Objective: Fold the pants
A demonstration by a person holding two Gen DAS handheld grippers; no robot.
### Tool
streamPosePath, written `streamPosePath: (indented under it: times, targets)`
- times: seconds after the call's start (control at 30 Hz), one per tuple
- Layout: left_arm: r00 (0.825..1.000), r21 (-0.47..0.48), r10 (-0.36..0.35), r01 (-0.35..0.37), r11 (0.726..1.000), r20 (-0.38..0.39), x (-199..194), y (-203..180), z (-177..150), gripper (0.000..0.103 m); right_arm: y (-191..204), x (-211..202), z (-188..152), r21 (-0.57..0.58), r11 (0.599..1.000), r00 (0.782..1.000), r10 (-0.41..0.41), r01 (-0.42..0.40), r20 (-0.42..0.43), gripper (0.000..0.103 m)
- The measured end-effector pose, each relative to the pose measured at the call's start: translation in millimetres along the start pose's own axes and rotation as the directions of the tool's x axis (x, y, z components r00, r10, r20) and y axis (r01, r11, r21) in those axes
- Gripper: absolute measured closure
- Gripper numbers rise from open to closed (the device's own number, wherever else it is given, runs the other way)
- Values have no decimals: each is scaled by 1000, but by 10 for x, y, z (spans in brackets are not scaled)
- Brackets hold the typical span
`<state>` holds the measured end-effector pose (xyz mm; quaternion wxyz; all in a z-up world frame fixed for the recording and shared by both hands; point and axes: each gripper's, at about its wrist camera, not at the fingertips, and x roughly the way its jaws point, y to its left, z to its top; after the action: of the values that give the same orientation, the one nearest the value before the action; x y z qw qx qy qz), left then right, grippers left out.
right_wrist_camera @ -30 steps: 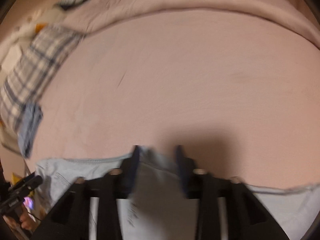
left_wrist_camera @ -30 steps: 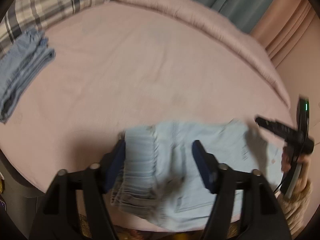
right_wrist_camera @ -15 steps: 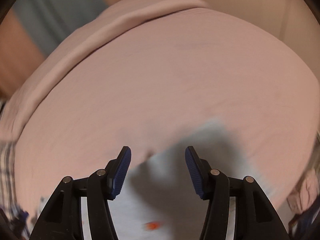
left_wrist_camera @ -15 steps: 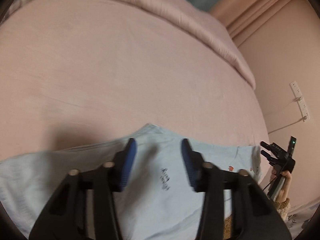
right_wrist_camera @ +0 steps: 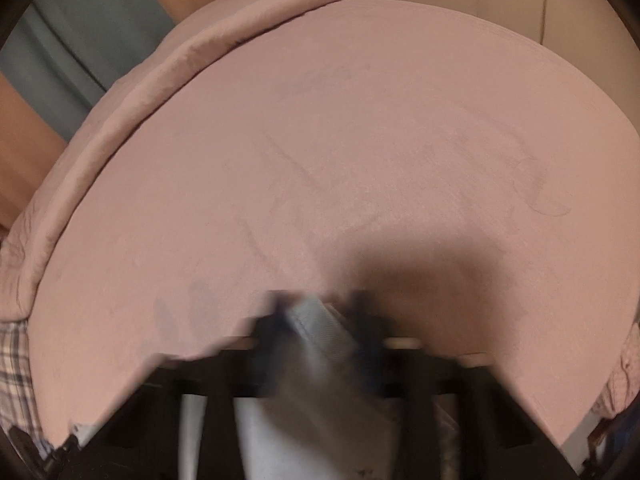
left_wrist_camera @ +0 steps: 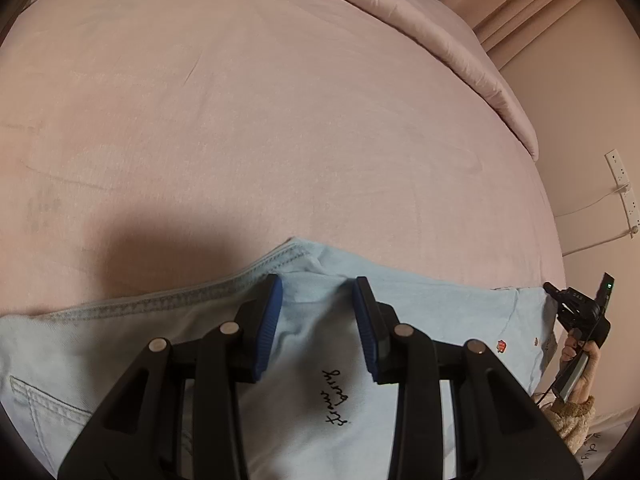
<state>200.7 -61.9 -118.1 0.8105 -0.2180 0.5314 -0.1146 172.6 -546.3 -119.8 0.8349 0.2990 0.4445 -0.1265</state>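
Note:
Light blue denim pants [left_wrist_camera: 420,312] lie spread along the near edge of a pink bed, with black script and small red marks on the cloth. My left gripper [left_wrist_camera: 318,300] is open, its blue pads on either side of a raised fold near the pants' far edge. My right gripper [right_wrist_camera: 320,312] is blurred by motion; a hem of the pants [right_wrist_camera: 320,328] sits between its jaws, and whether they are closed on it is unclear. The right gripper also shows at the far right of the left wrist view [left_wrist_camera: 580,312], at the pants' end.
The pink bed sheet [left_wrist_camera: 280,120] stretches ahead of both grippers. A rolled pink duvet [left_wrist_camera: 460,40] runs along the far side. A plaid pillow [right_wrist_camera: 16,380] lies at the left edge. A wall with power strips [left_wrist_camera: 624,196] stands beyond the bed's right side.
My left gripper has dropped closer to the pants and its jaws now straddle the fold. My right gripper has moved fast and now has a hem between its jaws.

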Motion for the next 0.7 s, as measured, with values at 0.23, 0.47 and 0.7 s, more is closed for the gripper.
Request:
streamPosePath:
  times: [0.23,0.47,0.7]
  targets:
    - [1000,-4,3,-3,1000,2,19,-14,-8,68,12,-247,-14,-8,999,992,-31,32,124,96]
    - [1000,3,5,-6,1000,18,-152,-66,-109,65,11,0,-17,-32,996,993,-80,83,91,95]
    - [994,76,-105,103,992,12,-542,-283,-576,47,-72,-597,-103,-69,991,978,-97,111,182,44]
